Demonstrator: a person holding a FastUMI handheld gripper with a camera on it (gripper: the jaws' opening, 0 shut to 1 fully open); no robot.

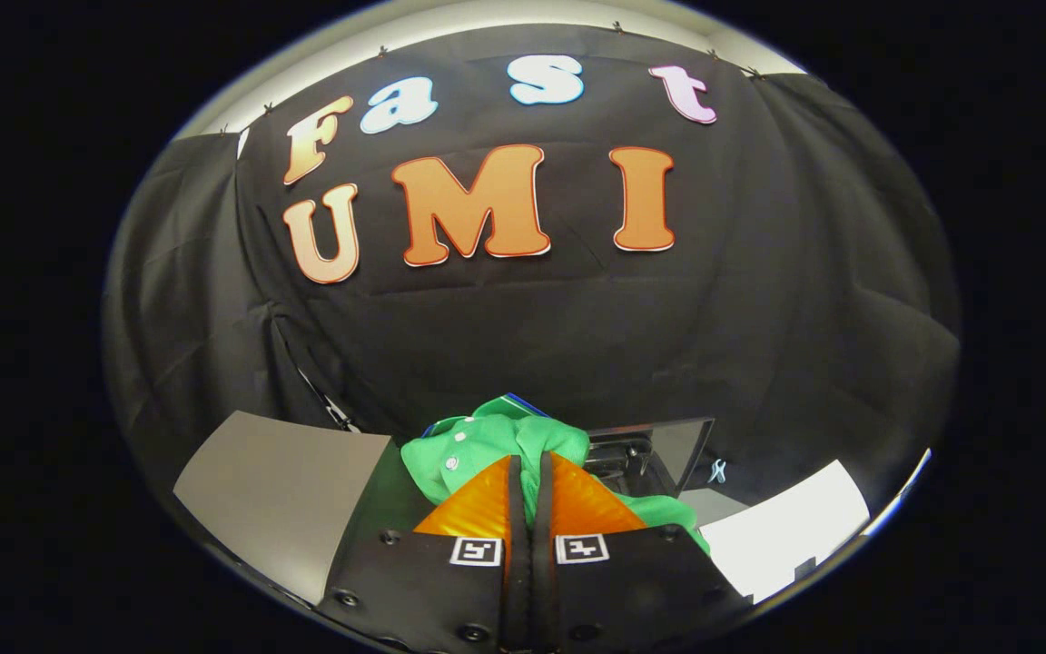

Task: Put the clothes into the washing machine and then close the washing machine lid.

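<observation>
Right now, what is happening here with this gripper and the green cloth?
A person's handheld gripper has its two fingers closed on a green fabric garment with white buttons, which bunches up just ahead of the fingertips and hangs down beside them. The garment is held up in front of the black cloth wall. Beyond it stands a dark machine part with a raised panel. The garment is not yet inside any machine.

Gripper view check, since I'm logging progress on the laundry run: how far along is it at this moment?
Done: the green garment has been picked up; the gripper is shut on it, the cloth bunched between and just ahead of the fingers. In hand: carrying it, with a dark open-topped machine part just beyond. Left: dropping the garment inside and closing the lid. Whether that part is the washer's lid I cannot tell.
</observation>
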